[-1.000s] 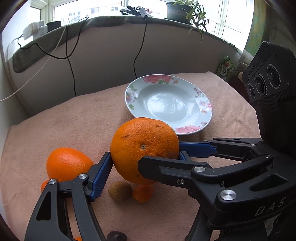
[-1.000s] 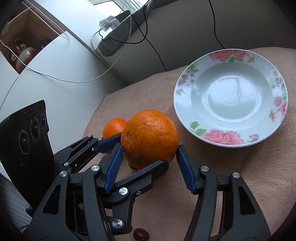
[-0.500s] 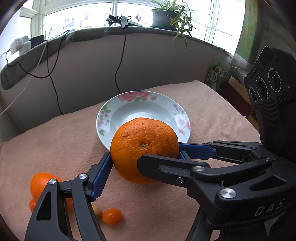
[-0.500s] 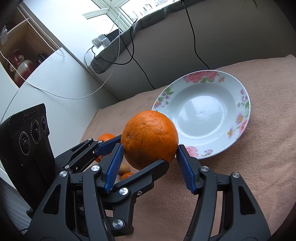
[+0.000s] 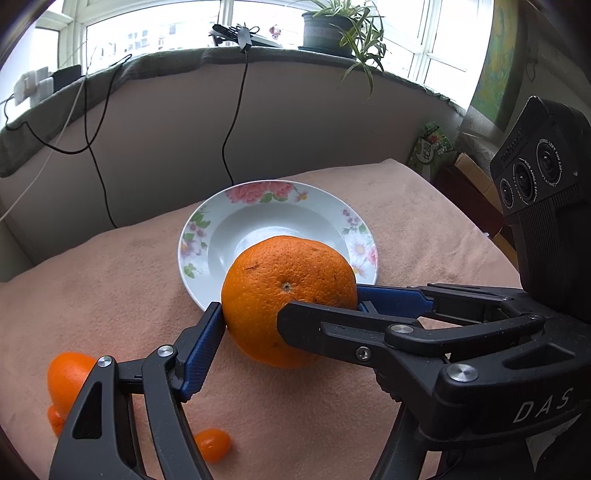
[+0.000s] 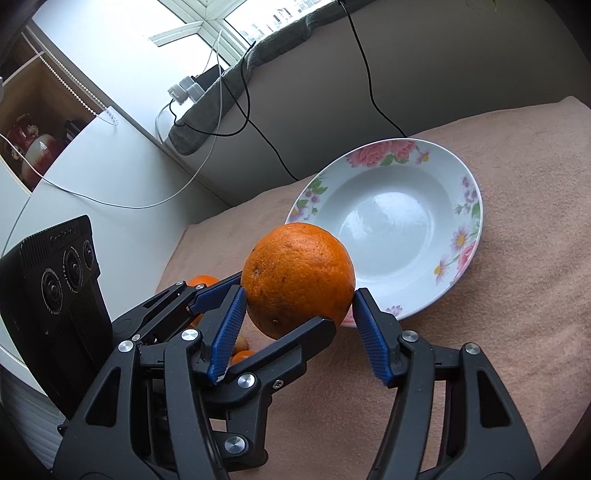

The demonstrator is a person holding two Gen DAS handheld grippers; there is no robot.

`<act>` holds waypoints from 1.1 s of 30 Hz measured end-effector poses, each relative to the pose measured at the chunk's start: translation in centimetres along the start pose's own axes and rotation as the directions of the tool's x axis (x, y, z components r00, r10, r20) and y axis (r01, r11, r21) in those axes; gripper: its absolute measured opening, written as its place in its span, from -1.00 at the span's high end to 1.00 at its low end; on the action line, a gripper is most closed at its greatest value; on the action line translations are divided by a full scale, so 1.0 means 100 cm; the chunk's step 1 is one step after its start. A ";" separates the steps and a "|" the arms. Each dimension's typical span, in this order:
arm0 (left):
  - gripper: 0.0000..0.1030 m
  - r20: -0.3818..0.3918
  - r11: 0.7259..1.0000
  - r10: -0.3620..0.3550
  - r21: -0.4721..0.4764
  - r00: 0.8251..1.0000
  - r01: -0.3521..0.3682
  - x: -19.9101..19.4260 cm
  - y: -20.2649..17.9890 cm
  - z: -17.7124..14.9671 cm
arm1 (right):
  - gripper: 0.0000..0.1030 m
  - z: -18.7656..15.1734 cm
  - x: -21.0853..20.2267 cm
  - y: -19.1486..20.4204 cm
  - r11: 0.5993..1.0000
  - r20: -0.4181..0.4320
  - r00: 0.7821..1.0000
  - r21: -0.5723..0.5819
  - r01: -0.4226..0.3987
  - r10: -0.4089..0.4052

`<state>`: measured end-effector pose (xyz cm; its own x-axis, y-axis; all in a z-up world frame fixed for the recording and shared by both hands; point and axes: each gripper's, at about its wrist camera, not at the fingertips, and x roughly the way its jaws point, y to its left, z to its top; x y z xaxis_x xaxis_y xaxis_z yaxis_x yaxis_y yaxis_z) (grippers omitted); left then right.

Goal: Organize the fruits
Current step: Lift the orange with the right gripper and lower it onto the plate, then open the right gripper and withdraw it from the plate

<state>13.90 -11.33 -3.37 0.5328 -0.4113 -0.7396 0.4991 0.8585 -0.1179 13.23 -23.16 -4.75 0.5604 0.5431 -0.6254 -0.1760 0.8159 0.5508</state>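
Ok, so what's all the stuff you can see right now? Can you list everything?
big orange: one, orange, held between both grippers, in front of the plate
plate: one, white with pink flowers, on the blanket, nothing in it
smaller orange: one, orange, on the blanket at the left
tiny fruits: two, orange, near the smaller orange
brownish fruit: one, tan, partly hidden
blanket: one, pinkish-beige, under everything
potted plant: one, green, on the windowsill
cables: several, black and white, hanging from the windowsill
left hand-held gripper: one, black with blue pads, clamped on the big orange
right hand-held gripper: one, same colours, also clamped on it
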 end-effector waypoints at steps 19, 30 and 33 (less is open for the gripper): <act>-0.41 0.080 0.998 0.058 0.012 0.995 -0.059 -0.024 0.001 0.006 | -0.33 0.006 -0.037 -0.010 0.998 0.109 0.992 -0.009 0.068 -0.067; -0.47 0.105 0.997 0.074 -0.010 0.992 -0.073 -0.041 0.004 0.001 | -0.67 -0.002 -0.052 -0.007 0.990 0.158 0.980 -0.042 0.131 -0.123; -0.47 0.105 0.997 0.075 -0.015 0.992 -0.074 -0.045 0.007 -0.003 | -0.70 -0.004 -0.053 -0.002 0.986 0.165 0.976 -0.067 0.154 -0.141</act>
<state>11.69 -8.83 -0.31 0.6376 -0.3752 -0.6728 0.4475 0.8913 -0.0729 10.01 -26.10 -1.74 0.7052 0.3826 -0.5970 -0.1421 0.9011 0.4097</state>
